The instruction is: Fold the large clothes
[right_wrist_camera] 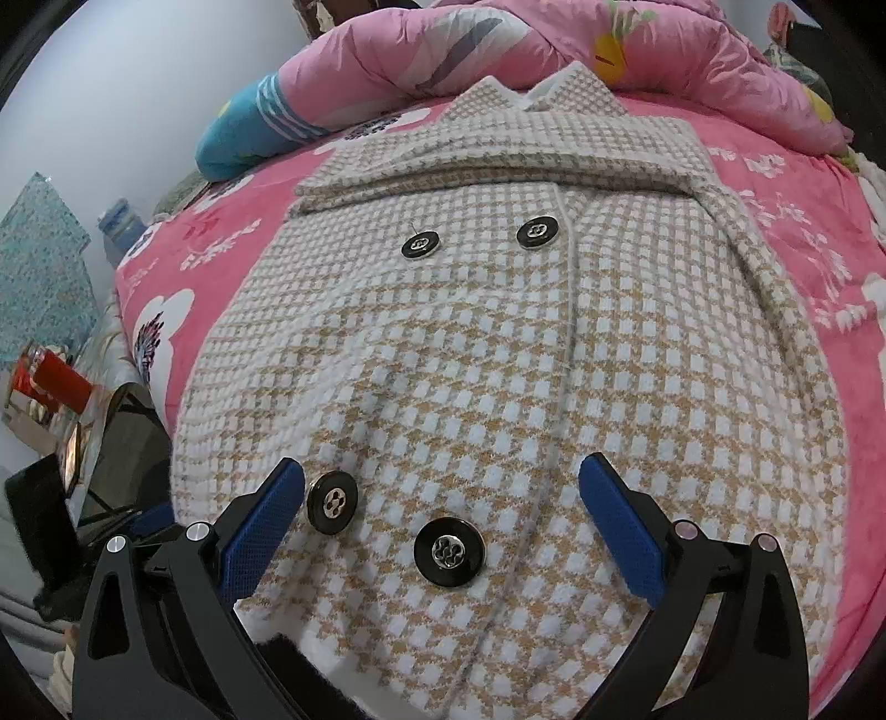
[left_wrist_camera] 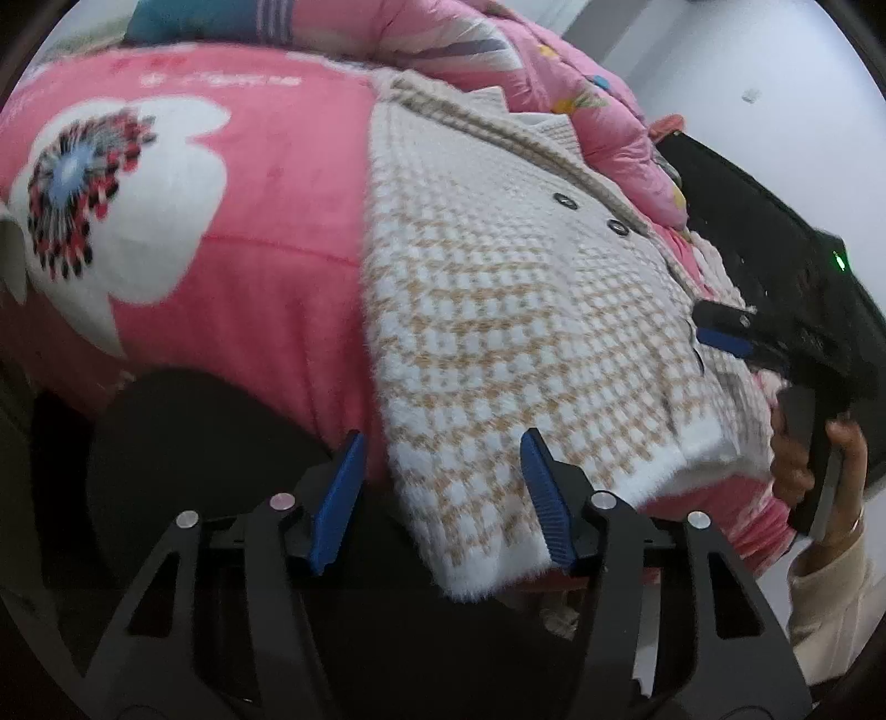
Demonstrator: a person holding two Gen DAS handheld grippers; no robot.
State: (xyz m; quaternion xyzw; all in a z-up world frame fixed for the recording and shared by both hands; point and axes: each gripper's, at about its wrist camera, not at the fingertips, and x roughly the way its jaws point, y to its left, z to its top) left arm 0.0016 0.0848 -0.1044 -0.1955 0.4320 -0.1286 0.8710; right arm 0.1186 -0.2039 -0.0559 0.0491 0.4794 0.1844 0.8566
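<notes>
From the left wrist, we see the fuzzy white-and-tan houndstooth knit coat point(left_wrist_camera: 526, 310) lying flat on the plush pink bedspread with white flower prints point(left_wrist_camera: 232, 183), its hem corner hanging over the bed edge towards six o'clock. Our left gripper point(left_wrist_camera: 443, 459) stands about half open, its ribbed blue pads point(left_wrist_camera: 545, 498) straddling that corner; the cloth sits between them but neither pad presses on it. At three o'clock our right gripper point(left_wrist_camera: 725, 332) hovers over the coat's far edge, held by a hand point(left_wrist_camera: 814, 465) in a cream sleeve.

We judge the main risk here to be a shallow bite: the pile is thick and slippery, so closing on only the fringe could let the corner slide out mid-fold. Catching the bedspread beneath would drag it along too.

From the right wrist, the coat fills the view, collar at twelve o'clock against a puffy pink quilted duvet point(right_wrist_camera: 498, 50). Four glossy black round buttons with metal centres point(right_wrist_camera: 449, 551) mark the double-breasted front. Our right gripper point(right_wrist_camera: 440, 498) is wide open above the lower front panel, holding nothing. A pad landing on a hard button would grip poorly.
</notes>
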